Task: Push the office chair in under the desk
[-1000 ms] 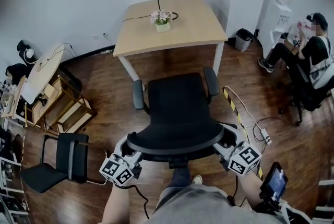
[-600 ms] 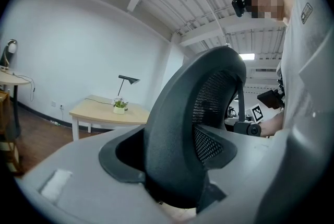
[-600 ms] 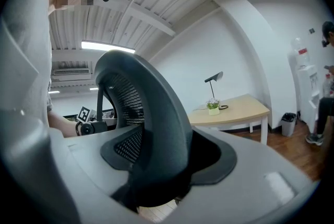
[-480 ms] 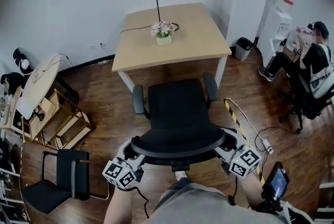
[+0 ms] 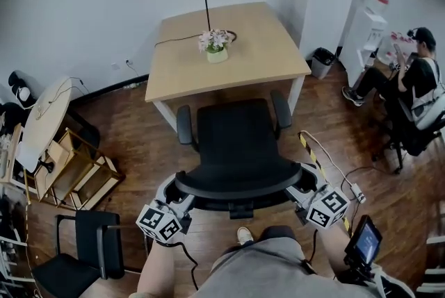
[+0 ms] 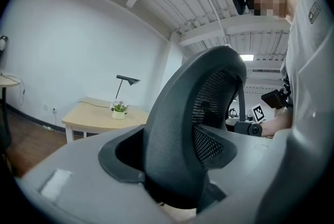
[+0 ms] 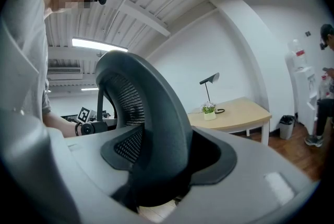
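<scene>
L gripper (image 5: 175, 194) & R gripper (image 5: 301, 184) each clamp the chair (image 5: 236, 140) back's rim, facing desk (image 5: 257, 53). Best push evenly w/ both, straight, so seat enters centred.

- Even, bright indoor light from ceiling strip lights (image 7: 99, 43); soft shadow under the desk (image 5: 257, 46).
- All 3 views bend strongly toward dark, rounded corners.
- Up close, the chair back (image 6: 177, 129) looks soft and unfocused.
</scene>
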